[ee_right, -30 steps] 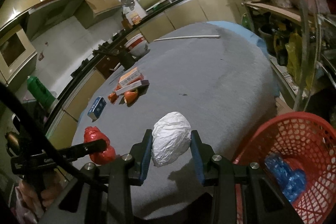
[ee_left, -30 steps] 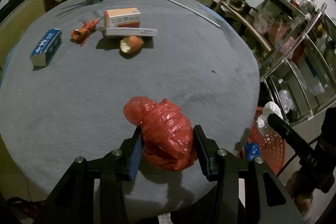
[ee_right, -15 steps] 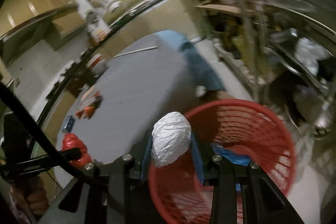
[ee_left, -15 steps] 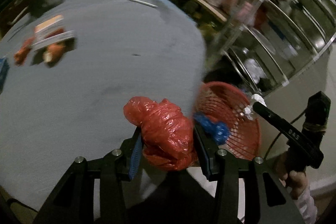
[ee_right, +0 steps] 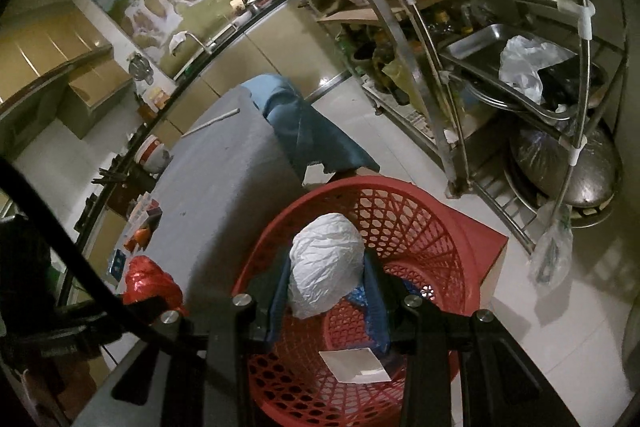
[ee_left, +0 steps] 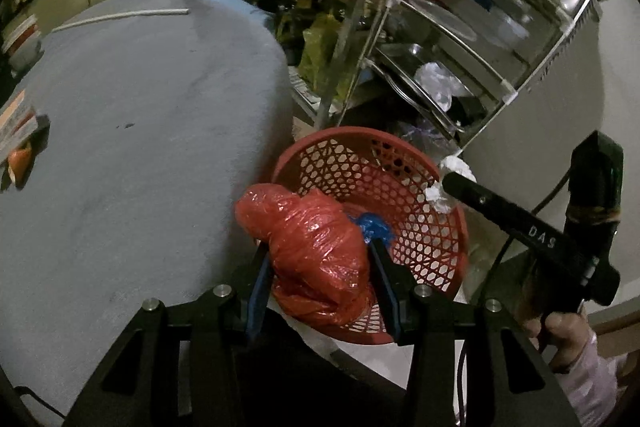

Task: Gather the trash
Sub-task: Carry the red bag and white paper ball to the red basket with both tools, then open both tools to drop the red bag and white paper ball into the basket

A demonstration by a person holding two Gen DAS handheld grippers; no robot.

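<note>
My left gripper [ee_left: 320,259] is shut on a crumpled red plastic bag [ee_left: 316,243], held over the near rim of a red mesh basket [ee_left: 404,195] that stands on the floor beside the table. My right gripper [ee_right: 326,279] is shut on a white crumpled paper ball [ee_right: 324,267], hanging above the inside of the same basket [ee_right: 432,227]. A blue wrapper [ee_left: 374,229] and a white card [ee_right: 356,365] lie in the basket. The red bag [ee_right: 150,281] and the left gripper show at the lower left of the right wrist view; the right gripper with the paper ball [ee_left: 450,183] shows at the right of the left wrist view.
The grey-covered round table [ee_left: 132,155] lies left of the basket, with boxes [ee_left: 16,119] and orange scraps [ee_left: 20,159] at its far left and a white rod [ee_left: 120,15] at the back. A metal rack [ee_right: 500,59] of pans and bags stands behind the basket.
Both grippers have swung off the table toward the red basket, each still holding its load. The paper ball now hangs over the basket's inside; the red bag has reached its rim.
</note>
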